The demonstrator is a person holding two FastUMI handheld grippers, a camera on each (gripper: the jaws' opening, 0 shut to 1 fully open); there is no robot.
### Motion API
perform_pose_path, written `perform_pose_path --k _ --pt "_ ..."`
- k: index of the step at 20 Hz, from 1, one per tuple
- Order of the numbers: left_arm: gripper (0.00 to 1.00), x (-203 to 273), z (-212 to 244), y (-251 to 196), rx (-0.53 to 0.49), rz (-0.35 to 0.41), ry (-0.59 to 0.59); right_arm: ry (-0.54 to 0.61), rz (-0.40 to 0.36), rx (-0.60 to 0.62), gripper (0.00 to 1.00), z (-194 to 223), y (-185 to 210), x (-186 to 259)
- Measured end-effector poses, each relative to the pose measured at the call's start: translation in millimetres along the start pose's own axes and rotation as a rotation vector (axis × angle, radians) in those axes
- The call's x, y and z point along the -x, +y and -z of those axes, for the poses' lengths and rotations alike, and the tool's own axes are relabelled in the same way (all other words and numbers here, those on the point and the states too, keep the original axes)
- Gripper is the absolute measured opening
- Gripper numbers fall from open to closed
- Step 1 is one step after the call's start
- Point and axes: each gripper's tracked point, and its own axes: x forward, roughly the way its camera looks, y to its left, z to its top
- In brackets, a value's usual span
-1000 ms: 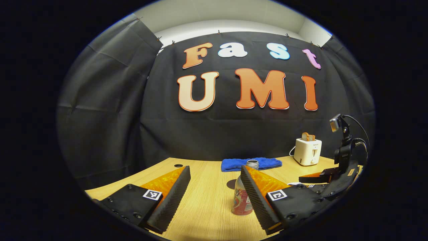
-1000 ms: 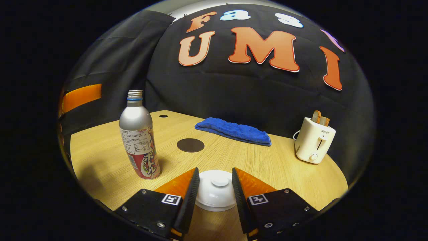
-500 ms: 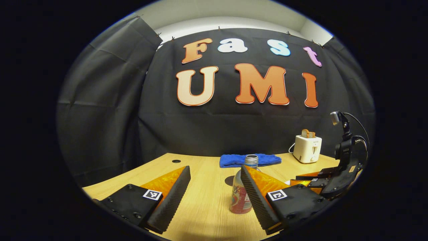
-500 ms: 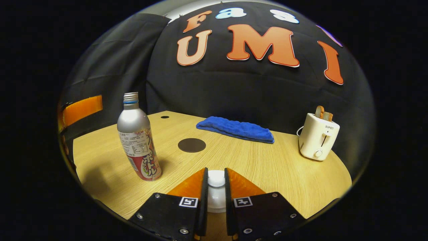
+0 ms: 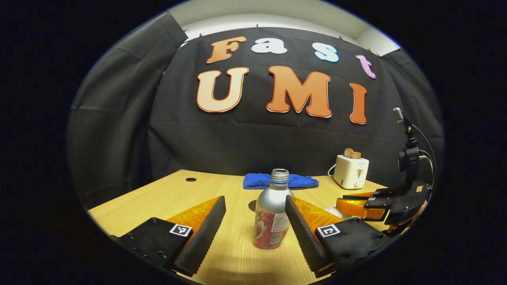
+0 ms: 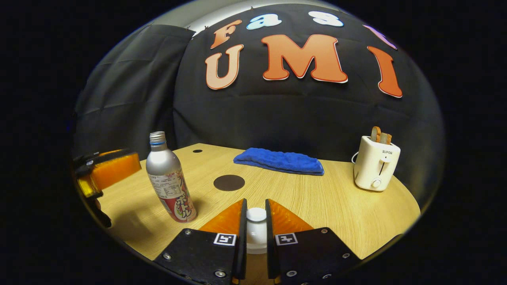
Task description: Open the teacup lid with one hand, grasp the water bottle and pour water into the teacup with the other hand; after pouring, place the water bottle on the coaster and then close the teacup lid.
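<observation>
A silver water bottle [image 5: 271, 215] with a red label and no cap stands upright on the wooden table, a little ahead of my open left gripper [image 5: 254, 199] and in line with the gap between its fingers, untouched. It also appears in the right gripper view as bottle [image 6: 170, 182]. My right gripper [image 6: 255, 203] is shut on the knob of the white teacup lid [image 6: 256, 215]; the cup below is hidden by the fingers. The round dark coaster [image 6: 229, 183] lies flat behind the bottle. The right gripper [image 5: 362, 202] appears at the right of the left gripper view.
A folded blue towel [image 6: 279, 161] lies along the back of the table [image 6: 336, 206]. A white toaster [image 6: 376, 162] with bread in it stands at the back right. The left gripper [image 6: 107, 171] appears at the far left, beside the bottle.
My right gripper shut on the lid knob and stays shut. My left gripper, still open, lowered and moved toward the bottle, which now stands centred between its fingers.
</observation>
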Motion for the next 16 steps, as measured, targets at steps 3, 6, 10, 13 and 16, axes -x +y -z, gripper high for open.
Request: perform_pose_path --k 3,6,10,13,16 --pt "0.99 -8 18 -6 -0.005 0.015 0.045 -0.033 0.013 0.007 0.22 -11 -7 9" --pt "0.99 -16 33 -13 -0.018 0.033 0.08 -0.061 0.028 0.014 0.22 -22 -16 20" --pt "0.99 -26 52 -21 -0.036 0.053 0.128 -0.081 0.049 0.016 0.21 -29 -28 32" --pt "0.99 -36 66 -25 -0.035 0.068 0.171 -0.095 0.07 0.033 0.22 -34 -37 42" --pt "0.99 -42 76 -24 -0.062 0.079 0.2 -0.103 0.081 0.029 0.21 -37 -43 49"
